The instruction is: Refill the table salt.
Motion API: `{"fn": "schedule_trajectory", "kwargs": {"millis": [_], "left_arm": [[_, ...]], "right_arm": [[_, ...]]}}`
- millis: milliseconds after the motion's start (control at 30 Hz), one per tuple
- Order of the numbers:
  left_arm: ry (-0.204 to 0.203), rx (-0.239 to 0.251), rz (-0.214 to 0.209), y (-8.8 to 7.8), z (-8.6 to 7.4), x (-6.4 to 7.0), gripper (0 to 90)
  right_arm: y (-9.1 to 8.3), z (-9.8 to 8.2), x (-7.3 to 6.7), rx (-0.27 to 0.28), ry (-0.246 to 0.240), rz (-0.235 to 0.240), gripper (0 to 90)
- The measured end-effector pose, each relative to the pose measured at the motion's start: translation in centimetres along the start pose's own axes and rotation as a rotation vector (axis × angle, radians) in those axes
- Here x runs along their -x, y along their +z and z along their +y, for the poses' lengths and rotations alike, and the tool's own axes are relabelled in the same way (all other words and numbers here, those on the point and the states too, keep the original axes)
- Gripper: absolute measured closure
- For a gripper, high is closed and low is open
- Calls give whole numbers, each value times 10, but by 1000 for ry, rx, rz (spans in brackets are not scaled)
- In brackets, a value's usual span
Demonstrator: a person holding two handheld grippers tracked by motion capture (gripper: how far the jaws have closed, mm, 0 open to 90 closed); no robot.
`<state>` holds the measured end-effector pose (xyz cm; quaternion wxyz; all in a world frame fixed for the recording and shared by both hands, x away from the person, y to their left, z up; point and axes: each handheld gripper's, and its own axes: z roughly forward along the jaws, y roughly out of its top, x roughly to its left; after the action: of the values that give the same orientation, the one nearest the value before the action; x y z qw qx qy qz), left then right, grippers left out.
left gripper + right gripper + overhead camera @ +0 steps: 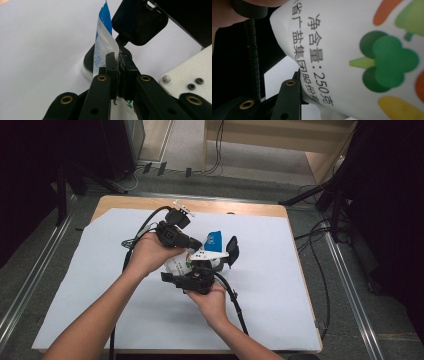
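Bag [103, 42]: glossy, thin, printed plastic

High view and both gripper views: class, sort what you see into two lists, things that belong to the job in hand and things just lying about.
In the job:
- white and blue pouch, pinched by the left gripper
- right gripper, against the pouch's printed side
- white sheet under the work

Lying about:
- floor cables
- wooden furniture behind the table
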<state>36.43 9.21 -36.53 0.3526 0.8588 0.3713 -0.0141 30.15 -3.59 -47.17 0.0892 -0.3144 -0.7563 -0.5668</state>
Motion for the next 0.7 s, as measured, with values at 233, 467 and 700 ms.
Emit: {"fn": "schedule_trajectory", "kwargs": {"millis": [233,467,700], "left_arm": [[0,-2,1,2,-1,1,874],[-3,-4,1,2,0,0,875],[-4,-9,0,2,0,0,875]], "right_arm": [[0,0,-1,-12,-11,-3,637],[1,0,-1,-16,-18,-10,638],[0,0,-1,-16,-4,-4,646]]}}
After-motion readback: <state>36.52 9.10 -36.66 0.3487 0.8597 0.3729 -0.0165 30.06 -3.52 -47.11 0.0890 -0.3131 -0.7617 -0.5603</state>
